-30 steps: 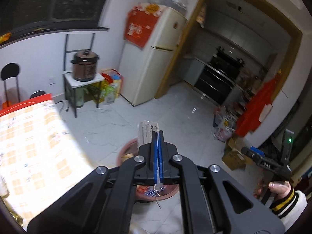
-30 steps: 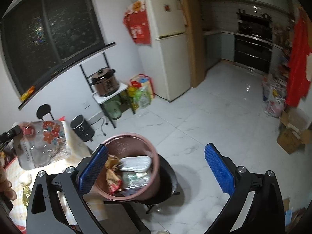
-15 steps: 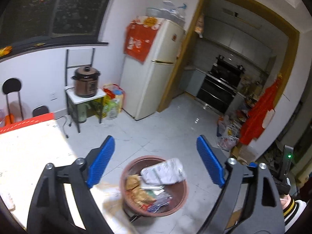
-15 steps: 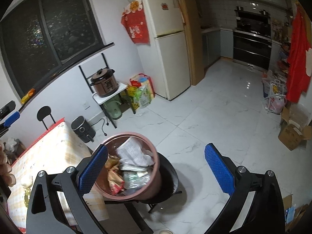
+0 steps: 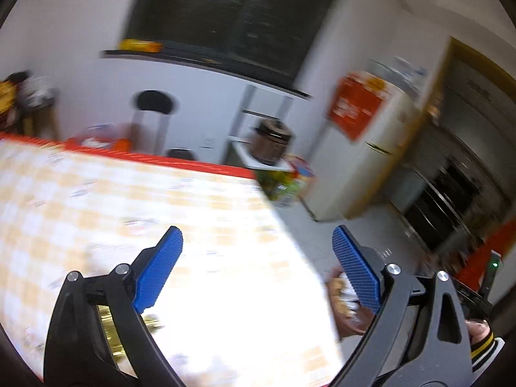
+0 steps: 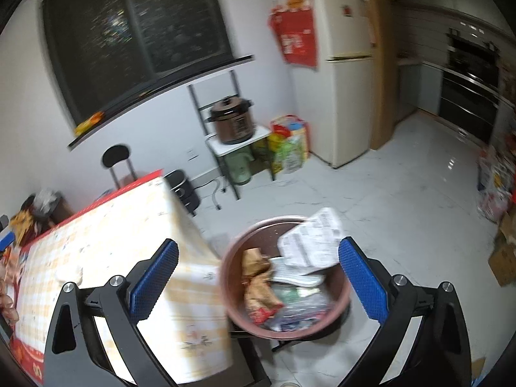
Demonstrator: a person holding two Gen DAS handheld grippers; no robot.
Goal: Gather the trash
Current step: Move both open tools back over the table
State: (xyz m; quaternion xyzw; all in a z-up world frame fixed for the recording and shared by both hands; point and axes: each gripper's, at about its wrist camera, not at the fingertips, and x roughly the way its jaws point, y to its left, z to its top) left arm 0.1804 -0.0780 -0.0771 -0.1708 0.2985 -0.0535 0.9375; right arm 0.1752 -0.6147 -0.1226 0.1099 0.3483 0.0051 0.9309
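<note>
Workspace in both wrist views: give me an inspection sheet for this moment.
Surface: table under a checked yellow cloth, red edging.
Job's things: pink trash bin beside the table, holding a white printed wrapper and brown wrappers.
Clutter: gold item on the table, blurred.
Grippers: left gripper open, empty; right gripper open, empty.
Cables: white cord on the floor.
Surroundings: fridge, rice cooker, black chair.

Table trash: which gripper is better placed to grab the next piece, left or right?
Left, probably. The left gripper, open and empty, points over the table near a gold wrapper. The right gripper, also open, faces the bin.
</note>
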